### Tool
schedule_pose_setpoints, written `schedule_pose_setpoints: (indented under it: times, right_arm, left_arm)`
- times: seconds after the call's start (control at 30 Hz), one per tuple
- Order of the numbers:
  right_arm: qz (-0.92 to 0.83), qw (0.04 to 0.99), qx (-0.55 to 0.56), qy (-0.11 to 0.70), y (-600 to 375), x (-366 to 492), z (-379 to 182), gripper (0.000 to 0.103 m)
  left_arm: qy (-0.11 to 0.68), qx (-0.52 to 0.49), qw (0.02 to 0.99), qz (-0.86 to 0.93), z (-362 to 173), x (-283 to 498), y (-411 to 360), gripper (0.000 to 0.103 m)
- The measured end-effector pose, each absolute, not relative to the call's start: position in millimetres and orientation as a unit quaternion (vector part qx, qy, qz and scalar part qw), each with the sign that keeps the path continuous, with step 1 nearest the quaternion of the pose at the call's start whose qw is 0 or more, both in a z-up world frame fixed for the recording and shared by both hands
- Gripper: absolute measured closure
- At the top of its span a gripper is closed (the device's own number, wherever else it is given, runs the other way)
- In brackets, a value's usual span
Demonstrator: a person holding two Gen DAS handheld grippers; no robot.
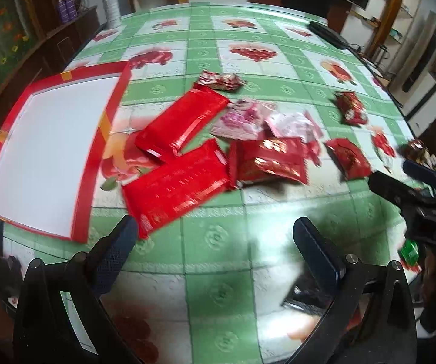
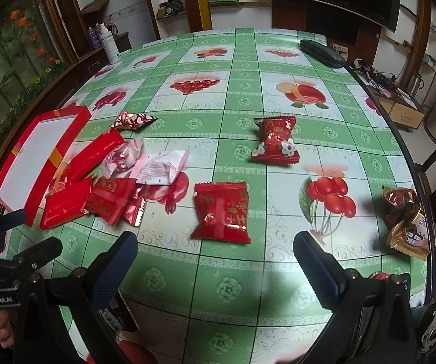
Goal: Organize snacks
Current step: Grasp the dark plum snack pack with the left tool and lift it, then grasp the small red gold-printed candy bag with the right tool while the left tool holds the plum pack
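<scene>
A red box with a white floor lies open at the left of the table; it also shows in the right wrist view. Several snack packets lie beside it: two long red packs, pink packets, and red packets. In the right wrist view, red packets lie apart, and brown packets sit at the right edge. My left gripper is open and empty, short of the long red packs. My right gripper is open and empty, just short of a red packet.
A white bottle stands at the table's far left corner. A dark case lies at the far right. A dark packet lies under my right gripper's left finger. The table's right edge runs close to the brown packets.
</scene>
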State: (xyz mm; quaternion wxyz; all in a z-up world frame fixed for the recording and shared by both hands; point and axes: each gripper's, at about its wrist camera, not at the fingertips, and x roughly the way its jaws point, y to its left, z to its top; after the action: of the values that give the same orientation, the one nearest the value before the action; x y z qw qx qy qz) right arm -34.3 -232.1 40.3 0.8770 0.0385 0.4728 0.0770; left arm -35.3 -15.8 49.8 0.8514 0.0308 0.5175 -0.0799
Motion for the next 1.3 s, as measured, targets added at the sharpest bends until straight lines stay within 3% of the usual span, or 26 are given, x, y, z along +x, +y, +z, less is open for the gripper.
schedule_pose_setpoints:
  times: [0.4,0.7,0.9,0.97,1.17,1.3]
  right_arm:
    - [0.109,0.864,0.011,0.491,-244.3,-34.5,29.3,0.000]
    - [0.125,0.847,0.017,0.517,-247.9,-18.8,16.2,0.013]
    - [0.129,0.835,0.023,0.534,-237.5,1.9,7.0,0.023]
    - [0.128,0.832,0.025,0.539,-234.5,7.8,4.4,0.026]
    - [0.105,0.829,-0.004,0.549,-223.7,20.8,-1.2,0.030]
    - [0.085,0.832,-0.033,0.547,-218.3,20.8,-2.3,0.041]
  left_arm:
    - [0.547,0.055,0.809,-0.208,29.3,-73.2,-63.7,0.001]
    - [0.571,0.066,0.789,-0.217,6.4,-58.1,-86.5,0.021]
    - [0.567,0.079,0.793,-0.209,6.1,-54.5,-89.1,0.051]
    - [0.568,0.072,0.795,-0.200,6.0,-51.2,-83.3,0.066]
    - [0.573,0.032,0.799,-0.180,9.5,-48.2,-59.6,0.068]
    - [0.574,0.025,0.801,-0.171,10.7,-50.5,-49.1,0.068]
